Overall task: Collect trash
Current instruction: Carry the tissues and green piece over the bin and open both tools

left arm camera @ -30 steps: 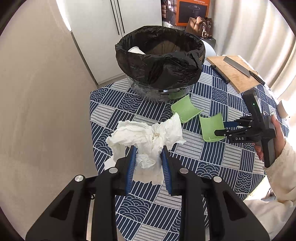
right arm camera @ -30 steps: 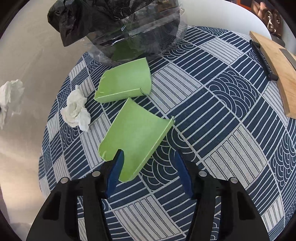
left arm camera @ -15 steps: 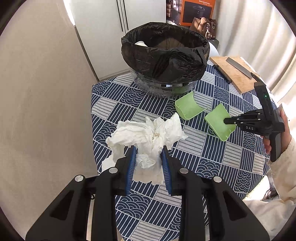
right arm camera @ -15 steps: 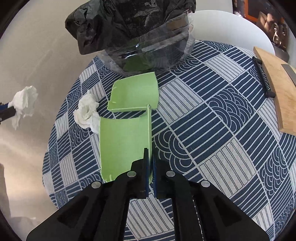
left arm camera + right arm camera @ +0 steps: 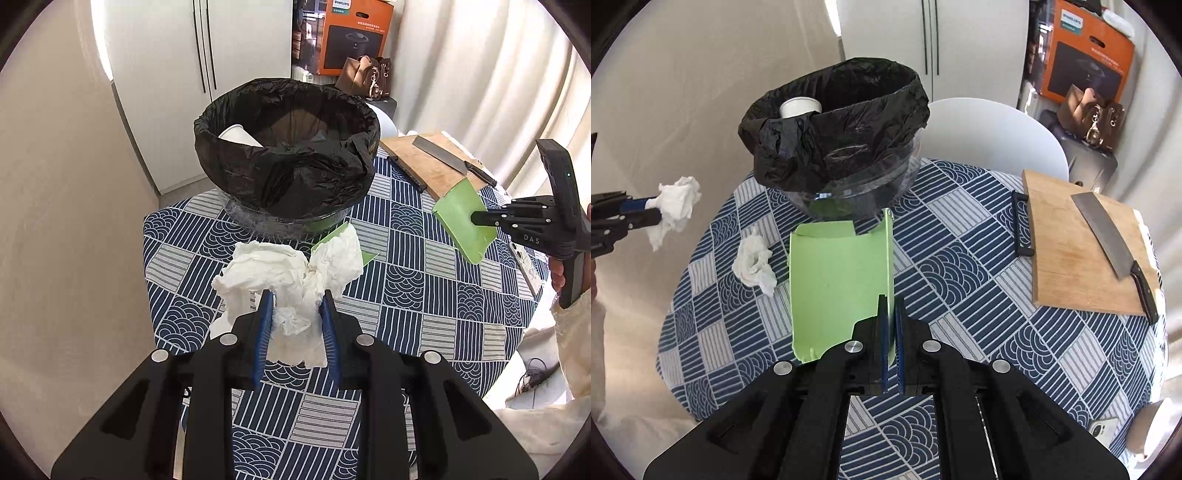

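Note:
My left gripper [image 5: 295,306] is shut on a crumpled white tissue [image 5: 291,273] and holds it above the table, short of the bin [image 5: 288,162]. The bin has a black liner and holds a white paper cup [image 5: 238,136]. My right gripper [image 5: 891,306] is shut on a green paper piece [image 5: 838,280], lifted off the table; it also shows in the left wrist view [image 5: 461,221]. A second green piece [image 5: 364,254] lies by the bin's base, mostly hidden. Another white tissue [image 5: 755,262] lies on the table. The left gripper with its tissue [image 5: 677,203] shows at the left of the right wrist view.
The round table has a blue patterned cloth [image 5: 960,258]. A wooden cutting board [image 5: 1078,247] with a cleaver [image 5: 1108,236] lies at the right. A phone [image 5: 1102,424] lies near the table's front edge. A white chair [image 5: 990,133] stands behind the table.
My right gripper closed on the green piece and lifted it off the table. My left gripper rose with its tissue and moved closer to the bin.

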Tool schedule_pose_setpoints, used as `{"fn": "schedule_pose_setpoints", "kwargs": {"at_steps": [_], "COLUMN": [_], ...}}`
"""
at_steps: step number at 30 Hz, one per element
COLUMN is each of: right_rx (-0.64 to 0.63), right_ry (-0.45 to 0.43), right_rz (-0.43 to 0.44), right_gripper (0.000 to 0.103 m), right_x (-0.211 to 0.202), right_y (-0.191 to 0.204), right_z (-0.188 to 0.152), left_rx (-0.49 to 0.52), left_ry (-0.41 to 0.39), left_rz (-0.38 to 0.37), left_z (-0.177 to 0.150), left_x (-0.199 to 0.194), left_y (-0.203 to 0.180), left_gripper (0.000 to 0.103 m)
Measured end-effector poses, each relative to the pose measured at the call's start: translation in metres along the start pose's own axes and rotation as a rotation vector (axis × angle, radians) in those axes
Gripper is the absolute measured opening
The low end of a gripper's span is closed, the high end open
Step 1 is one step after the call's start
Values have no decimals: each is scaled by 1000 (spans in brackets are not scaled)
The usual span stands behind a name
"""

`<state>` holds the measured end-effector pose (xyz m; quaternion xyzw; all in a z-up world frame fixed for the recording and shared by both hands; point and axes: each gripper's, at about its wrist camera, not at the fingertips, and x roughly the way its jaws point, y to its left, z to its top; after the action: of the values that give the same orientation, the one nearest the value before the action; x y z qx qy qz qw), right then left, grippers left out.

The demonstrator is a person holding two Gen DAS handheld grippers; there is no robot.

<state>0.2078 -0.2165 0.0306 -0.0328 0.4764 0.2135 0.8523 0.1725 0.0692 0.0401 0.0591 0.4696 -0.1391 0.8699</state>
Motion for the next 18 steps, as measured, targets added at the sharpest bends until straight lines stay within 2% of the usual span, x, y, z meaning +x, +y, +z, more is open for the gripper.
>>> {"fn": "schedule_pose_setpoints", "kwargs": {"at_steps": [6, 10, 14, 18], "right_rx": [35, 53, 68, 98], "right_ry": [-72, -117, -148, -178], "right_rz": [-54, -88, -108, -113], "right_gripper": [3, 3, 3, 3], "right_x": [-33, -47, -53, -53], "right_y": [1, 9, 17, 25], "right_z": [17, 31, 46, 60], "left_rx": [40, 44, 44, 85], "left_ry": [-20, 12, 3, -27], "left_rz": [-27, -18, -36, -46], "left_z": [24, 44, 61, 77], "left_x": [1, 4, 3, 1], "left_y": [12, 28, 44, 50], "left_gripper": [27, 27, 26, 26]}}
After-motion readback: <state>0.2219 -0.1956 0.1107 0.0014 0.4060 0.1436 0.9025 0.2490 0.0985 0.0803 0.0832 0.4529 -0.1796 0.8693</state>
